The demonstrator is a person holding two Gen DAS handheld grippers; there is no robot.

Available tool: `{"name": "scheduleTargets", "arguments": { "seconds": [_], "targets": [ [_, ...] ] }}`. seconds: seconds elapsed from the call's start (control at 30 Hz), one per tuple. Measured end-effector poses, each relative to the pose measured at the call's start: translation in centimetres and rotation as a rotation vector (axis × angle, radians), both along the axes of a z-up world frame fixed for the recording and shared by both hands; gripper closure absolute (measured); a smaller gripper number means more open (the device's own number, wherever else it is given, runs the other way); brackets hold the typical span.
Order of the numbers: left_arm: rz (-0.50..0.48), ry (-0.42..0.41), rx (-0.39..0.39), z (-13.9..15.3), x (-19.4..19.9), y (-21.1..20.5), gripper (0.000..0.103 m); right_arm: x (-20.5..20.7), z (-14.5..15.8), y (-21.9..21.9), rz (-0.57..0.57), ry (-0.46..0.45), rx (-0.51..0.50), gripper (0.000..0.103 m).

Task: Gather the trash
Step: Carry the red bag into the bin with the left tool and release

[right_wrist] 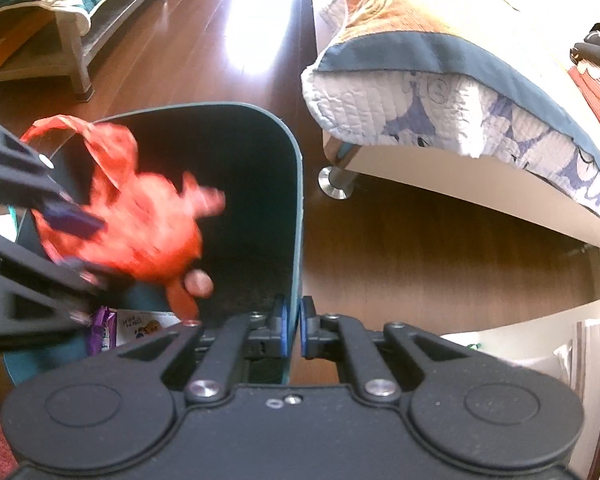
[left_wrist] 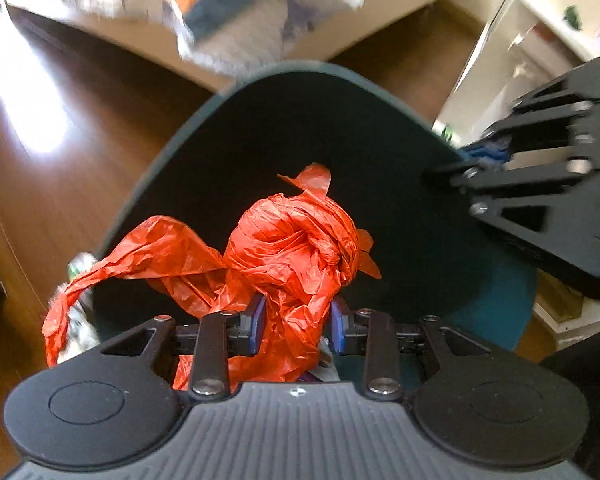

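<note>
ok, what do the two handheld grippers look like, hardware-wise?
Both match: the left gripper and right gripper have matte black bodies with two round raised discs, black scissor-style linkage arms on silver pivot screws, and blue pads lining the jaws. The left one's top plate is ribbed grey. No cables or sleeves are visible.

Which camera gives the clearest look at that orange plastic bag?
The left wrist view: the orange plastic bag sits sharp and centred, knot visible, in the left gripper. The right wrist view shows it blurred, off to the left.
</note>
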State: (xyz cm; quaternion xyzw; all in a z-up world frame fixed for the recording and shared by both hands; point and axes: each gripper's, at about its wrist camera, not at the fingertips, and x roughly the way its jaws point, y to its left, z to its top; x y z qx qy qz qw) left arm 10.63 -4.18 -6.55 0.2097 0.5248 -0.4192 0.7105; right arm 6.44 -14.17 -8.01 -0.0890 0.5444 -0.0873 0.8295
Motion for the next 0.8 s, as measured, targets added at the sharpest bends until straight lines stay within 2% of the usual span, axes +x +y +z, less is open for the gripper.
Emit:
{"name": "scheduleTargets", "arguments": {
  "seconds": [0.13, 0.2, 0.27, 0.33, 0.43, 0.53, 0.57, 0.63, 0.8],
  "targets": [
    [0.013, 0.066, 0.065, -0.7, 0.8, -1.7, 0.072, 0.1, 0.1, 0.0, 0.01, -0.002, 0.026, 0.098],
    [-0.016, 0.09, 0.119, -1.1, 1.1, -2.7, 0.07, 0.7, 0.3, -0.2, -0.021, 0.003, 0.062, 0.097],
    [0.007, 0.098, 0.178, -1.8, 1.4, -3.5, 0.069, 1.2, 0.6, -0.2, -0.027, 0.0, 0.078, 0.097],
    [-0.022, 0.106, 0.159, -1.6, 1.4, -4.1, 0.064, 1.3, 0.4, 0.0, 0.007, 0.031, 0.035, 0.098],
    [-0.018, 0.044, 0.091, -1.1, 1.7, -4.5, 0.034, 1.4, 0.0, -1.1, 0.05, 0.057, 0.01, 0.099],
    [0.0, 0.007, -0.005, -0.9, 1.4, -4.1, 0.033, 1.6, -0.5, -2.2, 0.081, 0.065, -0.026, 0.1],
    [0.019, 0.02, -0.024, -0.9, 1.4, -3.9, 0.033, 1.5, -0.6, -2.5, 0.087, 0.065, -0.023, 0.1],
    [0.04, 0.04, -0.045, -0.9, 1.5, -3.6, 0.033, 1.4, -0.7, -2.9, 0.103, 0.075, -0.015, 0.099],
    [0.055, 0.003, -0.091, 0.2, 1.6, -2.2, 0.033, 1.7, -0.9, -3.4, 0.107, 0.088, -0.023, 0.099]
  ]
}}
